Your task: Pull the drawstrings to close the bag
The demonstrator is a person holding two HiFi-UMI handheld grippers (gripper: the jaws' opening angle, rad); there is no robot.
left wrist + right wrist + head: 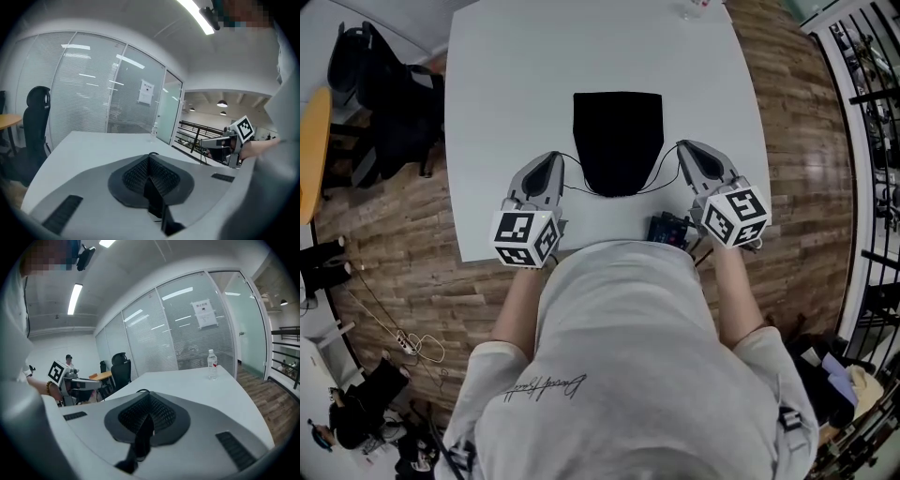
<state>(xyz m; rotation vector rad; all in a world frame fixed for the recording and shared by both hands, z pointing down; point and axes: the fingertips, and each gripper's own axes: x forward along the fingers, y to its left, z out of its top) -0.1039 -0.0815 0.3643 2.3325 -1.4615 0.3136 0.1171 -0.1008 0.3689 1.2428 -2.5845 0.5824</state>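
bag (618, 141): matt black cloth, from what I see
drawstrings (661, 183): thin black cord
table (516, 112): smooth matt white
floor (787, 141): glossy wood planks

left gripper (555, 157) and right gripper (684, 147) held low, side by side; both clamped on drawstrings (141, 390)

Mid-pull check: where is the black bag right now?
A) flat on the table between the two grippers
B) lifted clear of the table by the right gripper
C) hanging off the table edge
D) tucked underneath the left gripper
A: the black bag lies flat on the white table between the left gripper and the right gripper, with a drawstring running out to each.
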